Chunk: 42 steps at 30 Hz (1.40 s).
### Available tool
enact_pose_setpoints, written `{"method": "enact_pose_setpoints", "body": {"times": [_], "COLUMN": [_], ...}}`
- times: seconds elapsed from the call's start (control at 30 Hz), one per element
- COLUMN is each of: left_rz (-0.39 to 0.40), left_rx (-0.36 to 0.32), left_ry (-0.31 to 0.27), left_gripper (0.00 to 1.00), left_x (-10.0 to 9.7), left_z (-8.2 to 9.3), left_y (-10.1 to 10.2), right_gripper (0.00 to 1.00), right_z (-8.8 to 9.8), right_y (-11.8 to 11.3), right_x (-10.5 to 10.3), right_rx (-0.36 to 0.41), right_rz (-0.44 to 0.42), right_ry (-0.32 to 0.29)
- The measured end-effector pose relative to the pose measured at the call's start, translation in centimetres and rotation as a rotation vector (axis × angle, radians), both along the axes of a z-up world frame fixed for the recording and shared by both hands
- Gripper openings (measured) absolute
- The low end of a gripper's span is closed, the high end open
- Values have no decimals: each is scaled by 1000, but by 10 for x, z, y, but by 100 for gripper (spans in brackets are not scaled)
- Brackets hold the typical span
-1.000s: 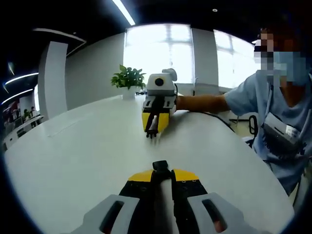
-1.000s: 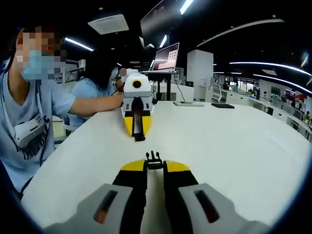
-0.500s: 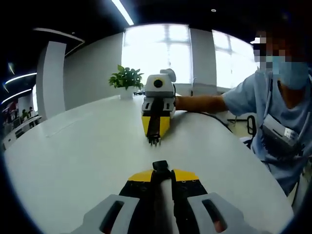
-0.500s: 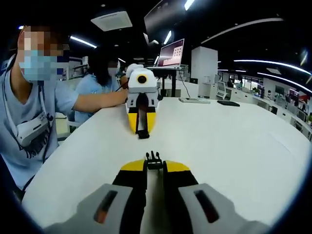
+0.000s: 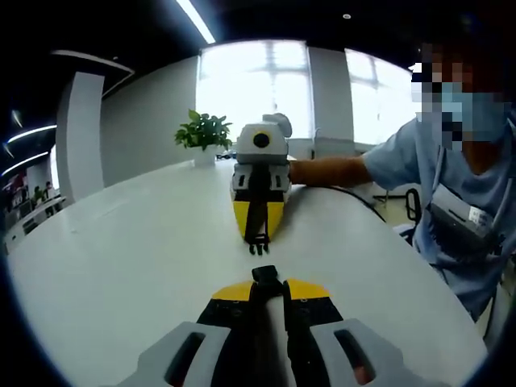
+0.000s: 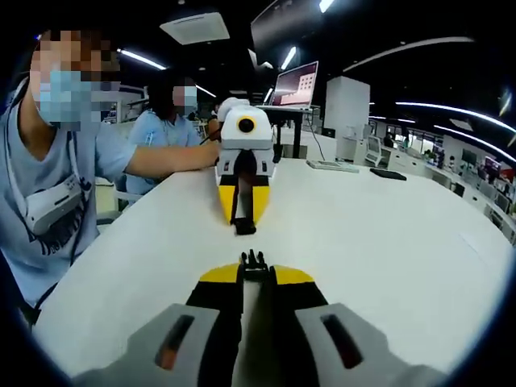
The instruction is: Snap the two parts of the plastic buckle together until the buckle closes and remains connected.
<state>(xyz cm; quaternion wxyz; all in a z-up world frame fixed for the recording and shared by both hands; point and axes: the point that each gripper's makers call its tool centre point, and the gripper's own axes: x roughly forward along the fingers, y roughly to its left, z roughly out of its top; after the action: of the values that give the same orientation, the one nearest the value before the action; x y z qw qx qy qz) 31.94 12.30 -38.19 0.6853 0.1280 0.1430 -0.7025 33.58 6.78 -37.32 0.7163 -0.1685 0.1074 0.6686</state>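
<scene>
- The white counter [image 5: 121, 266] spreads wide under both tools, and the buckle halves are held above it, out in the open, so both stay in sight.
- The left gripper [image 5: 267, 278] and right gripper [image 6: 255, 266] face each other nose to nose, near but apart; this lines the two halves on one axis for the push.
- The left gripper's fingers [image 5: 234, 302] are closed on the socket half [image 5: 265, 273], which juts from the tips with its mouth forward.
- The right gripper's fingers [image 6: 219, 294] are pinched on the pronged half [image 6: 255, 260], prongs pointing outward toward the socket.
- In my judgement the halves are not yet joined; a straight, level approach is needed so the prongs enter cleanly.
</scene>
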Motion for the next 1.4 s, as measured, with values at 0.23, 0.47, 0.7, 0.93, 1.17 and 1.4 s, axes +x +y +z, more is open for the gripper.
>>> {"method": "enact_pose_setpoints", "body": {"times": [0.23,0.47,0.7,0.93,1.17,1.4], "left_rz": [-12,-13,-11,-10,-10,-7], "left_rx": [-8,-12,-16,-18,-11,-11], "left_ry": [-3,2,6,3,-8,-16], "left_gripper": [11,12,12,12,12,12], "left_x": [-3,-3,-5,-5,-4,-4], "left_z": [0,-1,-1,-1,0,0], "left_y": [-1,-2,-3,-3,-2,-2], "right_gripper": [12,12,12,12,12,12], "right_z": [3,2,2,1,6,5], "right_y": [-1,0,1,1,2,4], "right_x": [1,-2,-2,-4,-4,-5], "right_rx": [16,11,8,4,31,30], "right_rz": [-1,7,10,13,10,3], "right_ry": [10,7,1,-1,16,20]}}
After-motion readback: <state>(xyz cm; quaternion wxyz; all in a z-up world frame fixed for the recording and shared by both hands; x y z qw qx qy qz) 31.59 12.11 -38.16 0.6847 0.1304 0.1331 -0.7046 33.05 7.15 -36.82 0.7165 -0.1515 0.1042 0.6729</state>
